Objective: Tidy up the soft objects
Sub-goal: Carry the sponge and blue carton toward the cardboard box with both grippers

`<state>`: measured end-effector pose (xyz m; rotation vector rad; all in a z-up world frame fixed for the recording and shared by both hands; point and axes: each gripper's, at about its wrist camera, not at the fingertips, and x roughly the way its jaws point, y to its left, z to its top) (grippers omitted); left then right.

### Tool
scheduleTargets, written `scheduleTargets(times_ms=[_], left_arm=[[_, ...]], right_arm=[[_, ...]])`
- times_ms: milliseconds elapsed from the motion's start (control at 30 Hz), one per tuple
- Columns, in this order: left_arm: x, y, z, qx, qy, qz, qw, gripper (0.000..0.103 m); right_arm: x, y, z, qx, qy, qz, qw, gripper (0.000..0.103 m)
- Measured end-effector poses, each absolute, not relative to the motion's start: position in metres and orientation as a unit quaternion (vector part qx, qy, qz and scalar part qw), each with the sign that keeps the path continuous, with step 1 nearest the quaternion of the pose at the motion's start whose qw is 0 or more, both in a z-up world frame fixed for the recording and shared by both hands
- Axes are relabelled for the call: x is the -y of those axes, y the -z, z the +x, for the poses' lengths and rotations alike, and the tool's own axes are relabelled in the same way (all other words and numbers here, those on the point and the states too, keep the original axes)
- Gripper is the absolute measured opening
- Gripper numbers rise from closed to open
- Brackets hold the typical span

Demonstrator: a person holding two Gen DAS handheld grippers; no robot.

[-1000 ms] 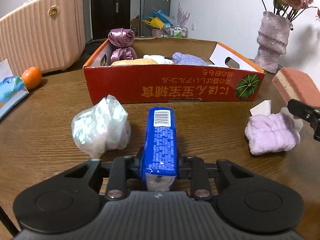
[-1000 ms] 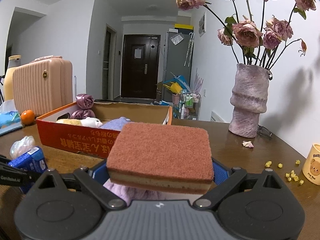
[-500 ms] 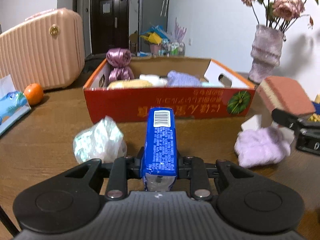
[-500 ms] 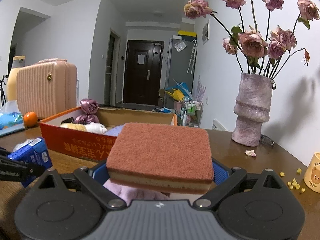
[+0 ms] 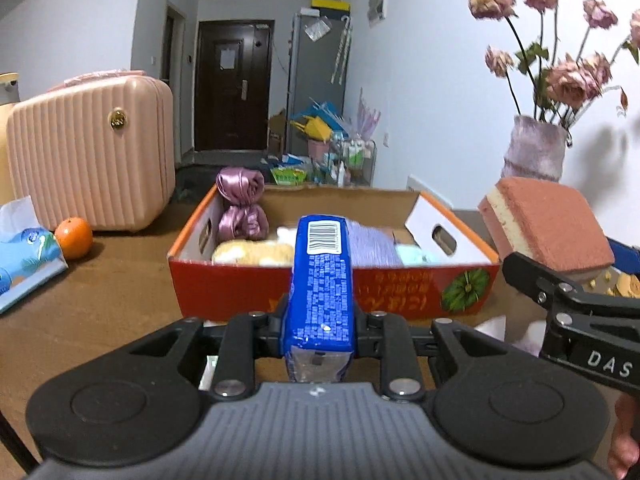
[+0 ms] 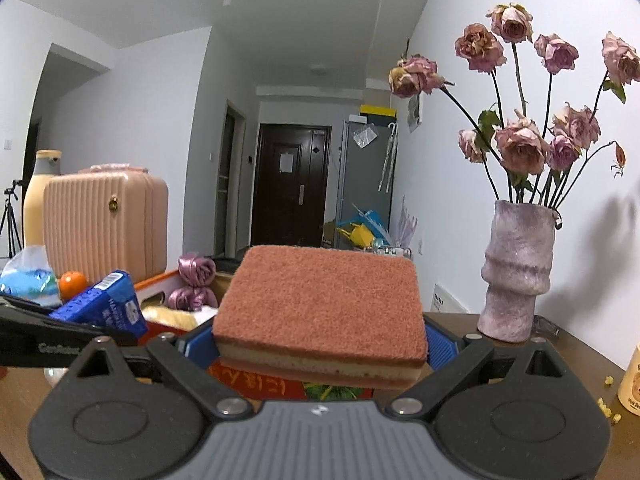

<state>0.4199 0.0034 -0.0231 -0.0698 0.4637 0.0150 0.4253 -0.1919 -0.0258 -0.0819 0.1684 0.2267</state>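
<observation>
My left gripper [image 5: 319, 316] is shut on a blue tissue pack [image 5: 322, 280] and holds it in the air in front of the orange cardboard box [image 5: 280, 292]. My right gripper [image 6: 320, 344] is shut on a red-and-yellow sponge [image 6: 324, 304], raised to the right of the box; the sponge also shows in the left wrist view [image 5: 552, 228]. The box holds a shiny purple cloth roll [image 5: 240, 204], a yellow soft item [image 5: 252, 254], a lavender towel [image 5: 372, 246] and other soft things. A lilac cloth [image 5: 520, 336] lies on the table, mostly hidden.
A pink suitcase [image 5: 92, 156], an orange [image 5: 73, 232] and a tissue box [image 5: 24, 252] stand at the left. A vase of dried roses [image 6: 516, 276] stands at the right, with a cup [image 6: 632, 380] and yellow crumbs [image 6: 608, 408] near the right edge of the table.
Both grippers have risen with their loads and moved toward the box. The white plastic wad and lilac cloth on the table have dropped out of clear view.
</observation>
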Motion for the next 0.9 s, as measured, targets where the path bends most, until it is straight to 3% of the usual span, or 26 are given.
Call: scheduleTargets(times_ms=[900], left_arm=[[-0.005,0.002,0.492,-0.183,-0.042,-0.075,0.979,0.025]], right_arm=[[0.177,-0.006,0.507,-0.085,-0.116,-0.012,0.990,0.098]])
